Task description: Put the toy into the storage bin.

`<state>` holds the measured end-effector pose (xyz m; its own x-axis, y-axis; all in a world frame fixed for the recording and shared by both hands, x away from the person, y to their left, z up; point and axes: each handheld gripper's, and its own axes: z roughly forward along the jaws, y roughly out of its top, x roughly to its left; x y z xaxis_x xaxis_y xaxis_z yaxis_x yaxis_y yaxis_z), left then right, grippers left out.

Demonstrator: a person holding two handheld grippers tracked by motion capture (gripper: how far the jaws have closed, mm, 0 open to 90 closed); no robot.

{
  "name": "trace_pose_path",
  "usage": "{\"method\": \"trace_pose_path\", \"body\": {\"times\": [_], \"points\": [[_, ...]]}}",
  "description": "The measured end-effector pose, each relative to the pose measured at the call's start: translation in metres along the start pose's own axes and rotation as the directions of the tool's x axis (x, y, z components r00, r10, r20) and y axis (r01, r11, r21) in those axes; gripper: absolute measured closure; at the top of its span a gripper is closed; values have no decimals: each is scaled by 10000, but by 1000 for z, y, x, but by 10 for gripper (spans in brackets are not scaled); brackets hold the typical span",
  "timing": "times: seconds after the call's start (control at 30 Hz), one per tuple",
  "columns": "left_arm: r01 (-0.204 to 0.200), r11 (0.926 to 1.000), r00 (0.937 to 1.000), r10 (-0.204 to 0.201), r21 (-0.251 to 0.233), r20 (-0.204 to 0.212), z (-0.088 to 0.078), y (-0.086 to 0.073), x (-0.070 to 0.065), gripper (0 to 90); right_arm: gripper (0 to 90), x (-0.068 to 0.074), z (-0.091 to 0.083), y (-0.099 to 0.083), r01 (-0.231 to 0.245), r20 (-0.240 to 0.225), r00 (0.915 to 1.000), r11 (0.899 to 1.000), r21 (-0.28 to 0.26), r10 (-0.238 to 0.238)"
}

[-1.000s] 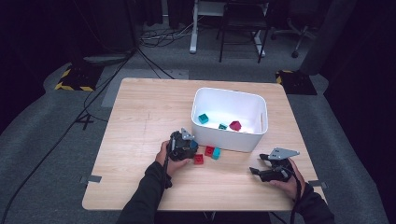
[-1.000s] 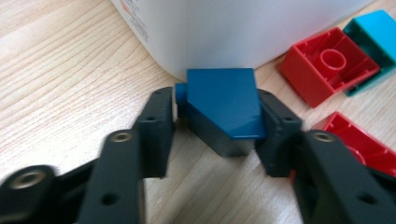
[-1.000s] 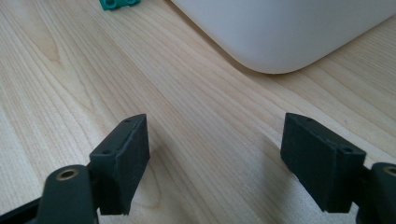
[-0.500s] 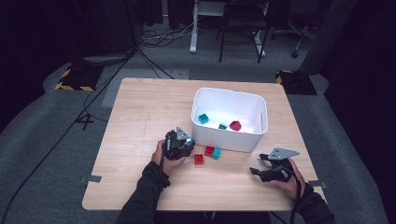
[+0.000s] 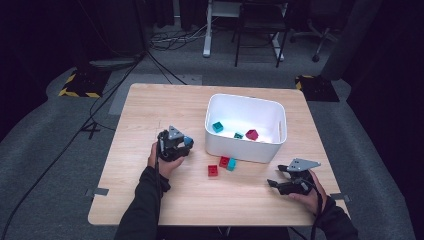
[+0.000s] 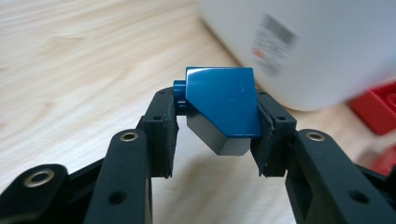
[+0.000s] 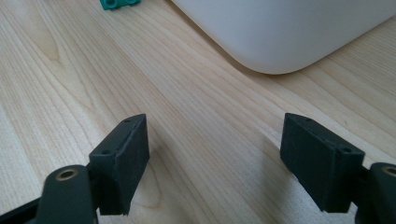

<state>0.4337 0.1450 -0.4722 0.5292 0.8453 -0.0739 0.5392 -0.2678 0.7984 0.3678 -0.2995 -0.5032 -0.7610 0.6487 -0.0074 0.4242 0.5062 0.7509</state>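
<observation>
Blue brick (image 6: 219, 105) sat clamped in the left claw (image 5: 186, 144) just beside the white bin (image 5: 280, 131), not yet dropped in, while the right claw (image 7: 229, 163) gaped empty and three bricks lay between them on the desk (image 5: 150, 110).

Mid-frame on the counter (image 5: 150, 110) lie two red bricks (image 5: 218, 166); a desk (image 5: 245, 15) stands at top.
</observation>
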Motion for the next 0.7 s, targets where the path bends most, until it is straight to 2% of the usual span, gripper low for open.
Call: {"method": "trace_pose_path", "body": {"times": [0.13, 0.17, 0.37, 0.43, 0.7], "points": [[216, 9995, 9991, -224, -230, -351, -7, 10, 17, 567, 242, 0, 0, 0, -7, -17, 10000, 10000, 15, 7], [120, 9999, 9993, -122, -78, -348, -10, 13, 22, 567, 242, 0, 0, 0, -17, -18, 10000, 10000, 20, 18], [420, 9976, 9969, -456, -557, -640, -22, 33, 37, 567, 242, 0, 0, 0, -21, -21, 10000, 10000, 21, 21], [491, 9963, 9963, -538, -700, -670, -25, 38, 39, 567, 242, 0, 0, 0, -14, -21, 10000, 10000, 21, 14], [204, 9950, 9975, -268, -982, -647, -36, 62, 36, 567, 242, 0, 0, 0, -32, -12, 10000, 10000, 3, 32]]}}
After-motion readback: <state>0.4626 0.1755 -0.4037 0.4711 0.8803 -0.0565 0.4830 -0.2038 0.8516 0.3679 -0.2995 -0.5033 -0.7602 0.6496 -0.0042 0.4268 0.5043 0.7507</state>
